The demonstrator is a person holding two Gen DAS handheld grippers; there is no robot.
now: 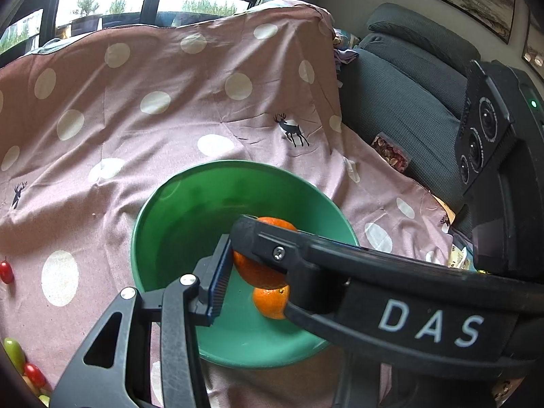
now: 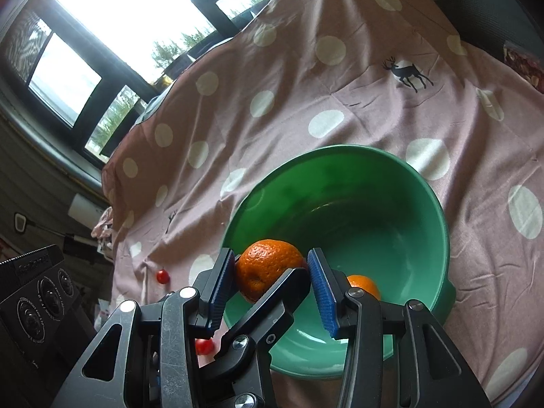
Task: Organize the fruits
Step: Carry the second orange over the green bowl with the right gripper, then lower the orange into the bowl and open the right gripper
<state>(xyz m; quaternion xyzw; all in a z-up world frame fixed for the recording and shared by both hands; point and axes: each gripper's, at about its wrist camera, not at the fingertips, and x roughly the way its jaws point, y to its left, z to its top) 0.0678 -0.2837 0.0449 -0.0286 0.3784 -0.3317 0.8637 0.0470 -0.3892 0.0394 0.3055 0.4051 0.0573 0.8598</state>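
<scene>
Blue-padded fingers (image 1: 217, 282) of the left gripper (image 1: 265, 268) fill the foreground of its own view. The one pad that shows lies against an orange (image 1: 258, 272). A black finger (image 1: 340, 265) of the right gripper crosses in front and hides the other side, so I cannot tell whether this grip is clenched. Just below the fingertips a second orange (image 1: 270, 301) rests in the green bowl (image 1: 238, 166). Cherry tomatoes (image 1: 6, 272) lie on the dotted cloth (image 1: 136, 136), well out to the left of the fingers.

Seen from the right wrist, the right gripper (image 2: 271, 258) grasps the orange (image 2: 268, 265) between its two blue pads, over the near rim of the bowl (image 2: 340, 151). A left-gripper finger (image 2: 272, 302) crosses between them. The second orange (image 2: 363, 285) peeks out just right of the fingers.
</scene>
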